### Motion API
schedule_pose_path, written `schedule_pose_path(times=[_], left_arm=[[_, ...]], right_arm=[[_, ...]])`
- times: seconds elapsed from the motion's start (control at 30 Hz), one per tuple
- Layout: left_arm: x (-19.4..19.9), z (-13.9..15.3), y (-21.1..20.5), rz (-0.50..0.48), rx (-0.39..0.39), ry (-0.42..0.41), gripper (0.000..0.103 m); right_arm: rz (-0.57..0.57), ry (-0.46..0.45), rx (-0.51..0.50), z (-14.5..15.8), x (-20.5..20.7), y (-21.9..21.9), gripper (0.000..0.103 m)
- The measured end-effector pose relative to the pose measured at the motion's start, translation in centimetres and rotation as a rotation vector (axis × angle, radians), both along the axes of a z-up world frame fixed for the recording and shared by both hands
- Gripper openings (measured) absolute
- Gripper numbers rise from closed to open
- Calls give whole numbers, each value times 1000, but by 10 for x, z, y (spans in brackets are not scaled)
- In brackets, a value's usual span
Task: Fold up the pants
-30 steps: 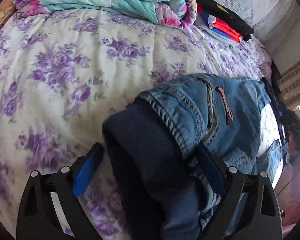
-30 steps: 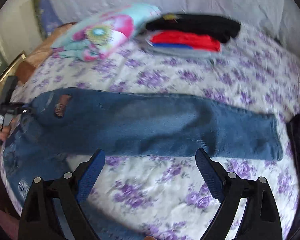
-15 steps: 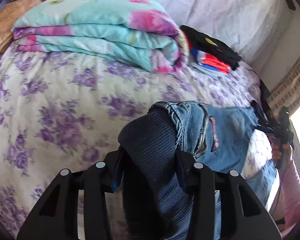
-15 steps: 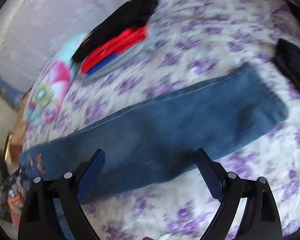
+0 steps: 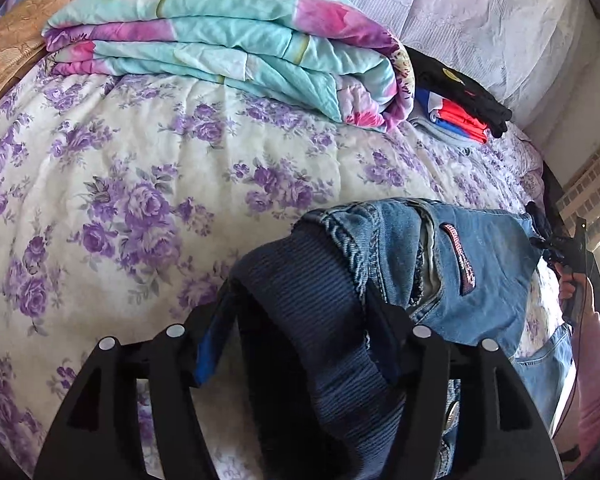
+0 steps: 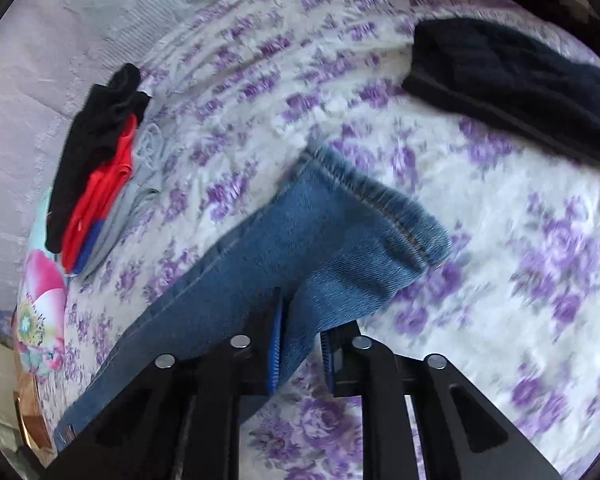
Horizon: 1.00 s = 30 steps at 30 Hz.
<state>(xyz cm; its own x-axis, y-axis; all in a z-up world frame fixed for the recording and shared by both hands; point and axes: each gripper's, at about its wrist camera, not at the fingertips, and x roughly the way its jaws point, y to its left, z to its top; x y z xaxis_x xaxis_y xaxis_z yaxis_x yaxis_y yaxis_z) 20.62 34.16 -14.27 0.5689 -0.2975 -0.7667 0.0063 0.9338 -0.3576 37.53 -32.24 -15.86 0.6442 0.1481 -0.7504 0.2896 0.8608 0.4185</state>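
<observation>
The jeans (image 6: 300, 248) lie across the floral bedspread (image 6: 520, 320). Their hem end fills the lower centre of the right wrist view, where the right gripper (image 6: 300, 356) has just closed, pinching the leg's lower edge. In the left wrist view, the ribbed waistband (image 5: 312, 320) sits between the left gripper (image 5: 300, 344) pads, whose jaws have just widened; actual contact is hard to make out. The lower frame edge cuts off the fabric.
</observation>
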Motion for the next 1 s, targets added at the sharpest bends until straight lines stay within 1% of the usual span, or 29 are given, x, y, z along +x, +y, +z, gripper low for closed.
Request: schedule_pose_path(times=[0.07, 0.1, 0.13, 0.17, 0.2, 0.23, 0.27, 0.3, 0.33, 0.37, 0.4, 0.43, 0.47, 0.5, 0.53, 0.57, 0.63, 0.67, 0.7, 0.73, 0.77, 0.83, 0.87, 0.93, 1.0], left_arm=[[1, -1, -1, 0, 4, -1, 62], [1, -1, -2, 0, 8, -1, 63], [2, -2, -3, -3, 14, -1, 64], [2, -3, -4, -7, 20, 1, 66], [3, -4, -7, -14, 29, 1, 68], [4, -3, -8, -19, 35, 0, 70], [3, -2, -9, -22, 46, -1, 73], [2, -1, -10, -21, 56, -1, 77], [0, 2, -9, -5, 82, -7, 81], [-3, 7, -8, 19, 113, -18, 88], [-5, 12, -7, 41, 143, -39, 91], [-9, 21, -5, 63, 178, -78, 92], [-12, 28, -3, 73, 197, -107, 93], [-14, 38, -2, 84, 218, -141, 97], [-15, 46, -1, 89, 227, -163, 99], [-14, 58, -1, 91, 234, -191, 99], [-9, 72, -5, 88, 244, -210, 99], [-5, 78, -7, 81, 249, -216, 99], [1, 84, -13, 61, 262, -222, 99], [7, 88, -18, 39, 274, -223, 99], [13, 89, -24, 10, 289, -217, 99], [27, 88, -37, -27, 323, -197, 99], [31, 86, -42, -44, 330, -189, 99], [38, 78, -49, -102, 323, -166, 99], [43, 66, -53, -175, 316, -131, 99]], right_arm=[[5, -70, -78, 15, -14, -3, 13], [11, -85, -107, 17, -18, -2, 14], [16, -74, -133, 15, -17, -1, 16], [10, -14, -160, 5, -13, -2, 23], [4, 47, -169, -6, -9, -4, 42], [16, 72, -144, -14, -8, -8, 43], [26, 54, -137, -11, -11, -12, 45], [24, 74, -149, -5, -15, -13, 59], [13, 84, -151, 0, -20, -13, 71], [8, 61, -146, 11, -31, -11, 73], [30, 34, -150, 21, -40, -4, 76], [86, 11, -179, 36, -50, 10, 85], [134, -14, -217, 48, -57, 24, 92], [188, -54, -256, 60, -63, 41, 100], [258, -103, -299, 72, -68, 59, 100], [362, -149, -367, 84, -72, 88, 100], [545, -200, -474, 94, -73, 134, 100], [652, -221, -554, 95, -74, 167, 100], [731, -235, -622, 94, -73, 194, 100], [794, -244, -668, 93, -70, 213, 100], [909, -238, -720, 88, -63, 244, 100], [1007, -183, -744, 86, -52, 277, 100], [1062, -140, -723, 82, -43, 294, 100], [1145, -106, -673, 77, -29, 312, 100], [1214, -68, -685, 66, -8, 326, 99]])
